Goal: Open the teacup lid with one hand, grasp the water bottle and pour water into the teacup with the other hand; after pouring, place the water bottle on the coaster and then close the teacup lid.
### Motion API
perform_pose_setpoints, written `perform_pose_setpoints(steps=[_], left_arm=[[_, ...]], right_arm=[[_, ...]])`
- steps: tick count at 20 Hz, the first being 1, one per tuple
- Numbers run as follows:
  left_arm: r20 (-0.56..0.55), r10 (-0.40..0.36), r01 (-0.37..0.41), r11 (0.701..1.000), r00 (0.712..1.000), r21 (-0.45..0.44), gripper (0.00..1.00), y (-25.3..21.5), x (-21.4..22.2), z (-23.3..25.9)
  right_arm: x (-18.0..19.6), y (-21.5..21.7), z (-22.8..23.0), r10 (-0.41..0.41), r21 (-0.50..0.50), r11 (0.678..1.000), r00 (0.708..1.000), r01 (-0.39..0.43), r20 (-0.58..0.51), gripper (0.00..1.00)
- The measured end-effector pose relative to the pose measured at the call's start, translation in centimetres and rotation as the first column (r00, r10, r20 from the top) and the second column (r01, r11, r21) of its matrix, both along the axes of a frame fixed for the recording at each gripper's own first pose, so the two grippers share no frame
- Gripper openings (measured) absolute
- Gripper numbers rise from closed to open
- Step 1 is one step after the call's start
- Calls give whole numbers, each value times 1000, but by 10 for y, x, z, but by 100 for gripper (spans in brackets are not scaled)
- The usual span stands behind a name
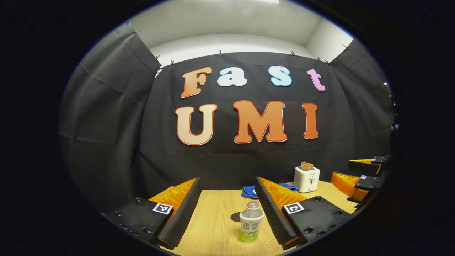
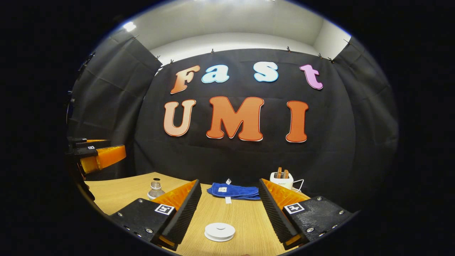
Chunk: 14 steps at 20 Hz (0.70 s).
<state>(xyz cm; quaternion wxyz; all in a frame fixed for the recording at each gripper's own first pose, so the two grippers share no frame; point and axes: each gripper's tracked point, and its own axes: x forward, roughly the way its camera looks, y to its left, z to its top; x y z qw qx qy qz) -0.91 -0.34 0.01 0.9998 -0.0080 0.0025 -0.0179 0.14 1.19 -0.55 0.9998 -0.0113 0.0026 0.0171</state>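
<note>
Two grippers are held above a wooden tabletop (image 1: 213, 220), each with its fingers spread wide apart and nothing between them.

In the left gripper view, the left gripper (image 1: 227, 209) is seen low over the wood. A water bottle (image 1: 251, 221) is stood upright between its fingers, nearer the right one but touched by neither. A dark round coaster (image 1: 235, 217) is partly hidden just behind the bottle. Farther back, a blue cloth (image 1: 249, 191) is laid near the wall, and a white toaster (image 1: 306, 179) with bread in its slots is placed to the right of it. At the far right edge, the right gripper (image 1: 355, 177) is seen raised above the tabletop.

In the right gripper view, the left gripper (image 2: 97, 154) is seen at the left edge, and the bottle's top (image 2: 155, 189) is visible behind the near left finger. The white teacup lid (image 2: 219, 231) is seen between the fingers of the right gripper (image 2: 229, 209), untouched; whether a cup sits beneath it cannot be told.
</note>
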Motion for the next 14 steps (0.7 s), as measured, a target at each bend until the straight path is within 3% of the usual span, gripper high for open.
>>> perform_pose_setpoints(steps=[10, 12, 14], left_arm=[[-57, -56, 57, 998, 997, 18, 98, -16, 1, -48], [-67, -56, 59, 998, 996, 37, 98, -18, 1, -57], [-89, -48, 51, 998, 995, 39, 97, -16, 2, -66]], right_arm=[[28, 15, -107, 56, 3, 998, 974, -57, -220, 96], [37, 22, -141, 66, -30, 997, 957, -77, -282, 93], [42, 24, -159, 64, -48, 995, 945, -83, -321, 84]])
